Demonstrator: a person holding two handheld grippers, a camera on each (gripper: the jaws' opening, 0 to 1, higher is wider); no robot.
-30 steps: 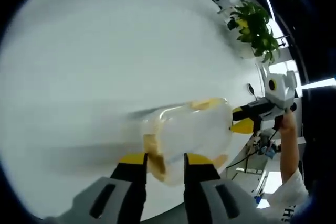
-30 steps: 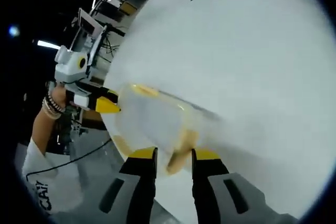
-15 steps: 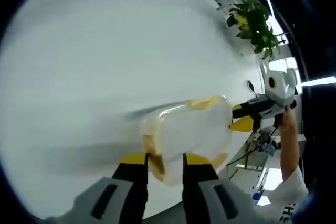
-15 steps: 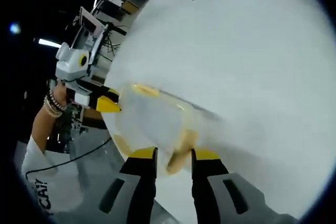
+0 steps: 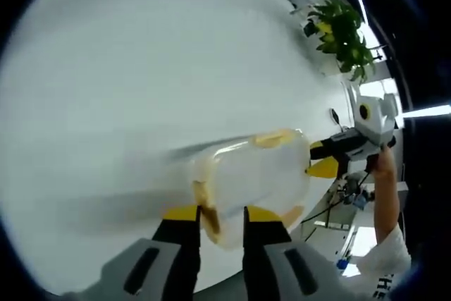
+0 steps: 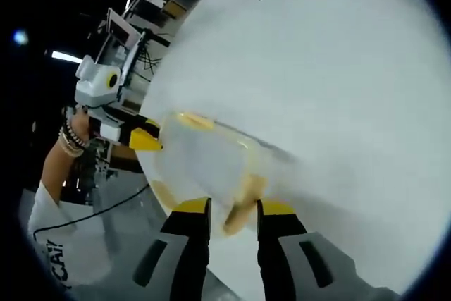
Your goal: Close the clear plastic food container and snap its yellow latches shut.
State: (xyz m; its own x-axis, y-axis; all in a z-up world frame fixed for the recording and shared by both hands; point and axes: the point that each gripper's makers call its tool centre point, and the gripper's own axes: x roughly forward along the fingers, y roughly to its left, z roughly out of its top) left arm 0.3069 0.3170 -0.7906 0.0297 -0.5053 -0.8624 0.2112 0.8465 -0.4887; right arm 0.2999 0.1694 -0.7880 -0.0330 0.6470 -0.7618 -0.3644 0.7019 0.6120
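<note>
Both grippers' fingers stay clamped on the container end latches; nothing has moved.

Clear plastic food container, cloudy and a little glossy, with soft highlights on the lid. Latches of opaque yellow plastic, smooth. White worktop, smooth and matt, without visible grain or pattern. Left claw with yellow tips of dull rubber-like look, on black fingers and a grey moulded plastic body. Right claw of the same make: matt yellow tips, black fingers, grey plastic shell. White cloth sleeve with dark print, matt. Beaded bracelets on the wrist.
</note>
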